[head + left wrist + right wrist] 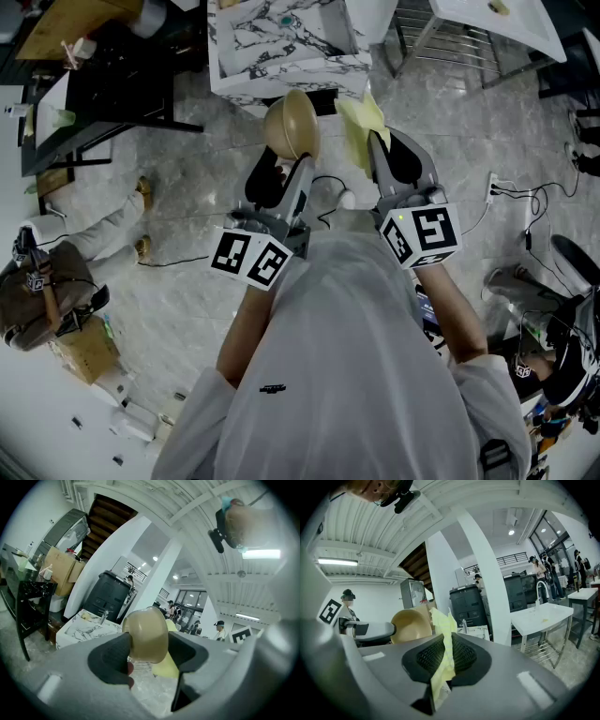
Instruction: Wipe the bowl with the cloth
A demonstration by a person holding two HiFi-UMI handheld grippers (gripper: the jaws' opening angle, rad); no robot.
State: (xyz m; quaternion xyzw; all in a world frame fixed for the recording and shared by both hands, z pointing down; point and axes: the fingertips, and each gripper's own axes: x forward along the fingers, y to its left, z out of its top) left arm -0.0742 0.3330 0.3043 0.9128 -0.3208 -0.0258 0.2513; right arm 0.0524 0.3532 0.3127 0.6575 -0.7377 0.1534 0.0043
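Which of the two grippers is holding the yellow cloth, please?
The right gripper: its jaws pinch the yellow cloth, whereas the left gripper grips the tan bowl.

right gripper [446, 641] | fingers [462, 655] clamp yellow cloth [441, 620] | bowl [411, 625] just left (tan)

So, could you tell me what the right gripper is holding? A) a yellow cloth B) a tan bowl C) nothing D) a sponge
A: the right gripper view shows the yellow cloth pinched in the right gripper; the bowl is in the left gripper.
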